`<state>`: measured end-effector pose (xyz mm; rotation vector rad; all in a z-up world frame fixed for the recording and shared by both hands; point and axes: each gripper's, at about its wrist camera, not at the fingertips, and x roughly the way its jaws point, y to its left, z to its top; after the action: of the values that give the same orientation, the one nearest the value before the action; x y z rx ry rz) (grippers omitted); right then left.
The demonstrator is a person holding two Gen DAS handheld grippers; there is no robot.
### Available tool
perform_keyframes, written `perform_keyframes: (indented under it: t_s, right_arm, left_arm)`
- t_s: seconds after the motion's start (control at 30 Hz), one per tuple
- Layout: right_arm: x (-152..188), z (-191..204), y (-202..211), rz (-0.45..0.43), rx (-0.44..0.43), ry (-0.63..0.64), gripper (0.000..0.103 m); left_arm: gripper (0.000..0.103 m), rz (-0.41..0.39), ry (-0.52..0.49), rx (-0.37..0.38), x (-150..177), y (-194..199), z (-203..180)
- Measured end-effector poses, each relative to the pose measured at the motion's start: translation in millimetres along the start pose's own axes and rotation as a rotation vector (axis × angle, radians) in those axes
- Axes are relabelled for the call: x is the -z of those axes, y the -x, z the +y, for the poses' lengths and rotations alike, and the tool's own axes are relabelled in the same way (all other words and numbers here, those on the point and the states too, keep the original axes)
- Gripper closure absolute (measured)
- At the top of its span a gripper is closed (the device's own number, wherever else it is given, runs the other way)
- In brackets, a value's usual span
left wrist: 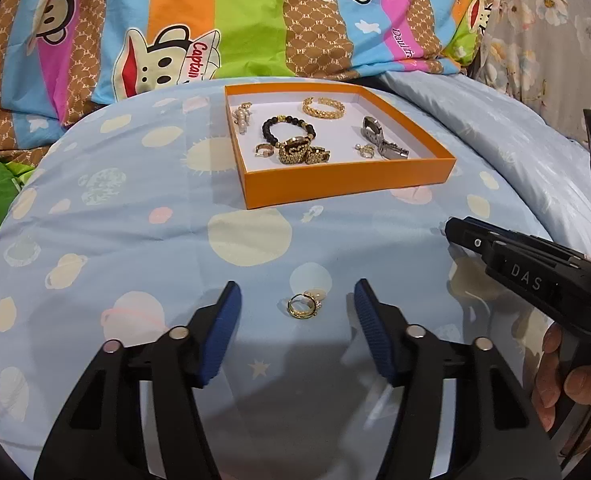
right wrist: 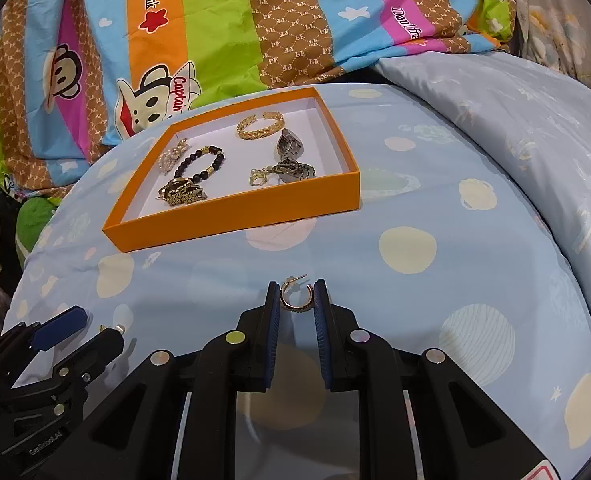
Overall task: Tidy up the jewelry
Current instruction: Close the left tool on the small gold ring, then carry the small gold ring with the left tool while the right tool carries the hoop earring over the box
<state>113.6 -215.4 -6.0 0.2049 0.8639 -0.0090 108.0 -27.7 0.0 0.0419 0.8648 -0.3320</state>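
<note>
Pale-blue bedding (left wrist: 135,240) with planet prints lay under everything. On the left, the left gripper (left wrist: 295,312) stood open, its 2 blue pads (left wrist: 221,332) well apart on either side of a gold ring (left wrist: 302,306) that rested on the cloth — untouched. Beyond sat an orange box (left wrist: 335,184) holding a gold cuff (left wrist: 322,107), a black bead bracelet (left wrist: 283,128), a gold watch (left wrist: 301,152) and a silver watch (left wrist: 379,138). To the right, the right gripper (right wrist: 297,296) had closed on a gold hoop earring (right wrist: 295,298) — both pads (right wrist: 320,308) pressed its sides, its post sticking up.
</note>
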Motion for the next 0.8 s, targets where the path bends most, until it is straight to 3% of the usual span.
perform_keyframes:
  t_s: [0.1, 0.27, 0.8]
  right_arm:
    - [0.5, -0.5, -0.3, 0.003, -0.001, -0.003, 0.087]
    - [0.3, 0.6, -0.4, 0.005, 0.000, -0.003, 0.087]
    - [0.1, 1.3, 1.4, -0.009, -0.004, -0.005, 0.087]
  left_arm:
    - [0.073, 0.024, 0.000, 0.006, 0.3, -4.5, 0.4]
    - [0.089, 0.026, -0.015, 0.020, 1.0, -4.5, -1.9]
    - [0.089, -0.006, 0.003, 0.027, -0.3, 1.1, 0.8]
